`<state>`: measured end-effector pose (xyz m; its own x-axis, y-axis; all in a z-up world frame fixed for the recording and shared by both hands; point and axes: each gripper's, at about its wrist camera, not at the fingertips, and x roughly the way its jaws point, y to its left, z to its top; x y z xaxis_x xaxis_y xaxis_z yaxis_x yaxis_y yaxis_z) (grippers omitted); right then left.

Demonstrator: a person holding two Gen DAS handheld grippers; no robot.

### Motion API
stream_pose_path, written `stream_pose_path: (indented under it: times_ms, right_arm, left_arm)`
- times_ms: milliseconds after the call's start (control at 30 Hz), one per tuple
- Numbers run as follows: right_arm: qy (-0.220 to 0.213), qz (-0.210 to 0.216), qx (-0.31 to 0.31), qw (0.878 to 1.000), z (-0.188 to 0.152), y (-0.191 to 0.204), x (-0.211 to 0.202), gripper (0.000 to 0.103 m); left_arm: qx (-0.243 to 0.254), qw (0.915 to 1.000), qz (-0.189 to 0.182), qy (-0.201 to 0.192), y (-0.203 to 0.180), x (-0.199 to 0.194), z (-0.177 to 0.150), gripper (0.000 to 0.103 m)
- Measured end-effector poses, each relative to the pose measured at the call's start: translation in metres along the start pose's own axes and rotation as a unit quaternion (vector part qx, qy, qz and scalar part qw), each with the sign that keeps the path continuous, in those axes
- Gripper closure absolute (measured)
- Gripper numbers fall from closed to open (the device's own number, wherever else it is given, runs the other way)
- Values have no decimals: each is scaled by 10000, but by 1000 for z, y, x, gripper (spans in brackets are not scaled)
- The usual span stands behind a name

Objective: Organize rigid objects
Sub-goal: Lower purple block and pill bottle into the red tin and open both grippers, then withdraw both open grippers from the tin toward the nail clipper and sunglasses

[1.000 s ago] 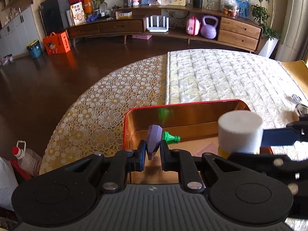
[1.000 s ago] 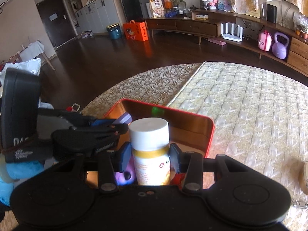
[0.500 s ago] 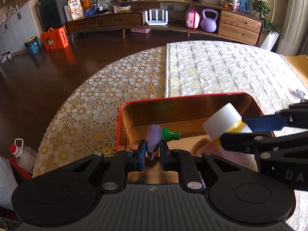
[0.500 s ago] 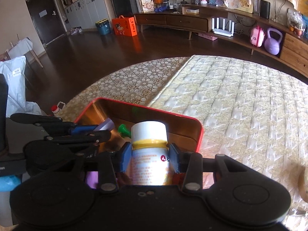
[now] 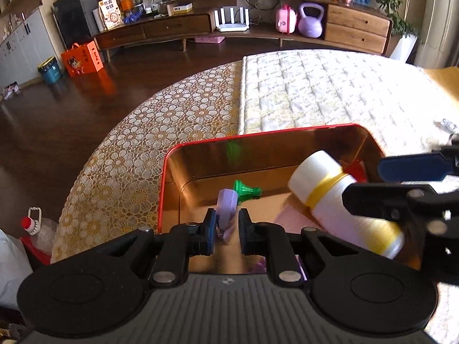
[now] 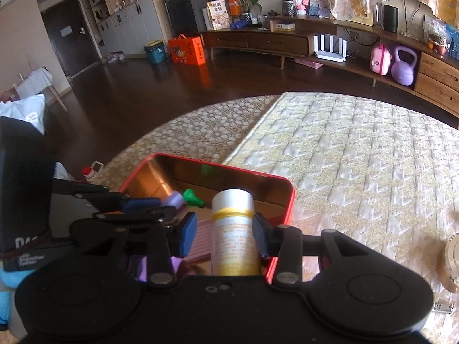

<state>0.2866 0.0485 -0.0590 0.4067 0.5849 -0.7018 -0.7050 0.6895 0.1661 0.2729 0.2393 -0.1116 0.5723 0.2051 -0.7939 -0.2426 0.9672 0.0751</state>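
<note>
A red-rimmed metal tin (image 5: pixel 258 139) with a golden inside sits on the patterned cloth, also in the right wrist view (image 6: pixel 288 203). My left gripper (image 5: pixel 225 226) is inside it with its jaws parted a little around a purple piece (image 5: pixel 226 205). A green piece (image 5: pixel 243 190) lies on the tin floor. My right gripper (image 6: pixel 225 235) has opened, and the white bottle with a yellow band (image 6: pixel 233 229) lies tilted between its fingers, low in the tin; it also shows in the left wrist view (image 5: pixel 338 200).
A pink flat item (image 6: pixel 200 243) lies in the tin under the bottle. A round object (image 6: pixel 450 261) and small clear bits (image 5: pixel 447 124) lie on the quilted cloth at right. A plastic bottle (image 5: pixel 34 225) stands on the floor at left.
Both grippers have lowered into the tin. The right jaws have opened off the white bottle, which now lies tilted. The left jaws have loosened around the purple piece.
</note>
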Motion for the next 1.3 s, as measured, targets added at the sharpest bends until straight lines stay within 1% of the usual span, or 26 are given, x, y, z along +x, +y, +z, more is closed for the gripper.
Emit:
stream_pose_path:
  times_ms: [100,267,333,433,700,800,833,867,900,967,1033,1067,1133,1233,1300]
  right_arm:
    - [-55,95,-49,9999,-3,2,-13,60]
    - [-190,123,-145,9996,-10,6,-35,57]
    - [-251,157,-139,9995,-12,7,-45,53]
    - [-340,177,-123,9992,-17,6,-60,50]
    - [-527,203,-25,9984,-33,4,-96,40]
    - [-564,201,-42,9982,-42,3,-109,39]
    - [-571,188,-45,9982,-44,2,-113,39]
    - [-581,181,-34,9981,-47,1,-117,39]
    - [-597,179,-12,9981,-51,-1,-122,38]
    - [-620,159,64,9979,-60,-4,-129,37]
    - [-647,141,136,9977,-68,-7,-137,36]
    - [-670,119,156,9976,-72,-9,-140,36]
    - [-710,88,195,9972,-79,-14,-147,34]
    - [-768,45,299,9966,-92,-22,-158,34]
    - [-812,-6,359,9960,-99,-28,-165,34]
  left_arm:
    - [-22,10000,-69,-32,-3,-7,0,87]
    - [-27,9998,-169,-128,-9,-23,-2,87]
    - [-31,9997,-186,-171,-12,-31,-2,87]
    - [-20,9993,-251,-271,-15,-43,-3,87]
    - [-129,9975,-518,-461,-23,-78,-11,87]
    - [-165,9968,-583,-517,-27,-90,-15,87]
    - [-188,9965,-612,-531,-28,-94,-16,84]
    - [-209,9962,-651,-547,-30,-97,-18,76]
    - [-219,9957,-690,-573,-31,-100,-20,73]
    - [-215,9952,-723,-627,-37,-107,-23,59]
    - [-144,9946,-752,-702,-44,-114,-27,53]
    - [-109,9943,-768,-727,-47,-117,-29,50]
    - [-82,9936,-837,-749,-54,-122,-33,48]
    - [-90,9923,-973,-764,-65,-128,-38,45]
    - [-86,9915,-1044,-770,-74,-131,-40,44]
